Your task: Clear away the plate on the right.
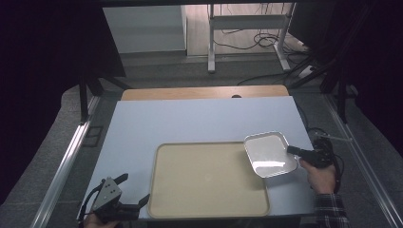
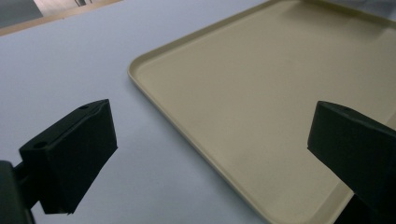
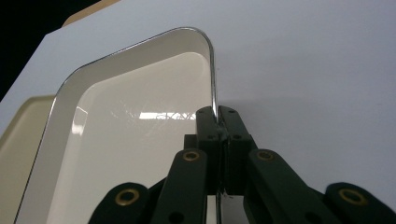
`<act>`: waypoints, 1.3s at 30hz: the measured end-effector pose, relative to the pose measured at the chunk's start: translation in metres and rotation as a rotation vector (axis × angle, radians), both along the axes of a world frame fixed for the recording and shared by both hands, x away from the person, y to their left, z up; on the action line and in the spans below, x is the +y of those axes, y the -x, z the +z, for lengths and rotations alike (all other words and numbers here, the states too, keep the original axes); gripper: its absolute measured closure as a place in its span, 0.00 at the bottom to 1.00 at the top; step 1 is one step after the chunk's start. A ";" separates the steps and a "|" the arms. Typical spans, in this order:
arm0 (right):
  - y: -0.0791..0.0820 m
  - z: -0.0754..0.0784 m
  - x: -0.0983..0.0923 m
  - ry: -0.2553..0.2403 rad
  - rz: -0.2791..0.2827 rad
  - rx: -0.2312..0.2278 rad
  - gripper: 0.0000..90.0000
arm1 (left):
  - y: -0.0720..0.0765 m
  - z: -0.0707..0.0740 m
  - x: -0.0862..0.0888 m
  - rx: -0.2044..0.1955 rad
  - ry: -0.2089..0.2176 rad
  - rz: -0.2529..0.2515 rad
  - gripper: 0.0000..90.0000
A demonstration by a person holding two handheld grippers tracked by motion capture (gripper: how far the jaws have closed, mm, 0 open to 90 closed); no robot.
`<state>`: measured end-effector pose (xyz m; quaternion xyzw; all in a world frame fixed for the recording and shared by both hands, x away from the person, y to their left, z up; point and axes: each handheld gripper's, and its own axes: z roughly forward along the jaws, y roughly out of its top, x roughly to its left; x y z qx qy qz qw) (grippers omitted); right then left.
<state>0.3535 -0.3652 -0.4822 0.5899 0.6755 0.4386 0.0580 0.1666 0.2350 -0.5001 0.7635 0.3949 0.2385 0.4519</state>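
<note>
gripping the rim of a small white dish (image 3: 126, 140), the right gripper (image 3: 217, 116) has its jaws shut tight together, with the thin shiny edge of the dish pinched between them. in the right gripper view the dish spreads out to the left of the jaws and ahead of them, and its rounded corner lies just beyond the jaw tips. to the right of the jaws is bare pale bench (image 3: 317, 70). in the high view the dish (image 1: 269, 153) looks tilted, and its near left corner hangs over the far right corner of a large beige tray (image 1: 209, 180); i cannot tell if the two are touching.

the left gripper (image 2: 210, 154) has its jaws wide open and holds nothing. between them and a little ahead lies the near left part of the tray (image 2: 280, 93), its raised rim running across the gap; the left jaw stands over the bench and the right jaw over the tray. in the high view this gripper (image 1: 130, 192) is just beside the tray's near left corner, well apart from the dish.
</note>
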 end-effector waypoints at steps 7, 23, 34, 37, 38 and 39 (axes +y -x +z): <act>0.000 0.000 0.018 -0.002 0.047 0.001 0.99 | 0.000 0.000 0.001 -0.001 0.006 -0.002 0.01; 0.000 -0.003 0.058 -0.008 0.133 0.019 0.99 | 0.001 0.000 0.001 -0.010 0.017 -0.014 0.00; -0.002 -0.007 0.090 -0.018 0.178 0.027 0.99 | 0.001 0.000 0.001 -0.012 0.013 -0.019 0.00; -0.002 -0.009 0.096 -0.019 0.183 0.033 0.99 | 0.001 0.000 0.001 -0.012 0.012 -0.019 0.00; -0.002 -0.010 0.103 -0.017 0.191 0.035 0.99 | 0.001 0.000 0.001 -0.012 0.012 -0.019 0.00; -0.002 -0.011 0.106 -0.015 0.196 0.037 0.99 | 0.001 0.000 0.001 -0.012 0.012 -0.019 0.00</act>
